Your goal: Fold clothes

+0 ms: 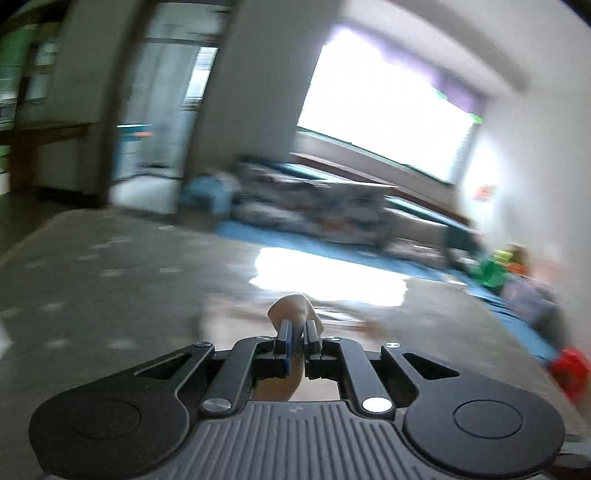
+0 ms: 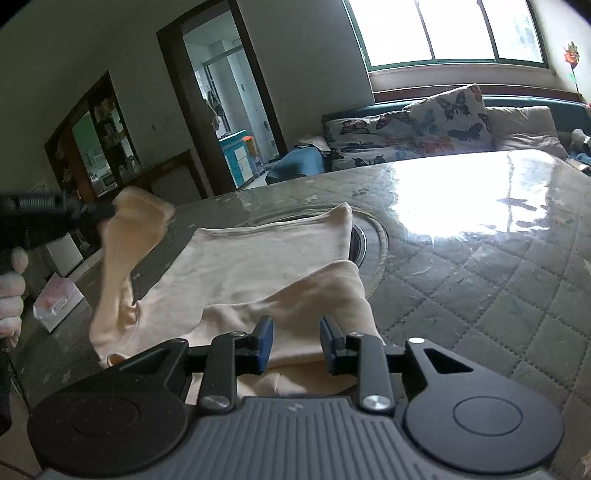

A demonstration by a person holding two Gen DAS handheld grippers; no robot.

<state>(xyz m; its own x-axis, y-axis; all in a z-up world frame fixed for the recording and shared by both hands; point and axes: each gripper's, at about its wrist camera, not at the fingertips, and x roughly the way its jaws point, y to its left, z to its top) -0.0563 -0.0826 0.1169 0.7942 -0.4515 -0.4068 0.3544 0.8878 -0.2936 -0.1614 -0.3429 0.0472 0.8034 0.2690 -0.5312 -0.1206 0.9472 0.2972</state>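
A pale peach garment [image 2: 258, 269] lies spread on the quilted table [image 2: 498, 280] in the right wrist view. My right gripper [image 2: 297, 341] is open just above its near folded edge, with nothing between the fingers. My left gripper [image 2: 107, 212] enters from the left and holds one corner of the garment lifted off the table. In the blurred left wrist view my left gripper [image 1: 298, 332] is shut on a bunched piece of the peach garment [image 1: 291, 306], which pokes out past the fingertips.
A sofa [image 2: 443, 125] with butterfly-print cushions stands behind the table under a bright window [image 2: 443, 29]. A round inset [image 2: 369, 243] sits in the tabletop beside the garment. A person's hand [image 2: 13, 291] shows at the left edge. A doorway [image 2: 229, 110] is at the back.
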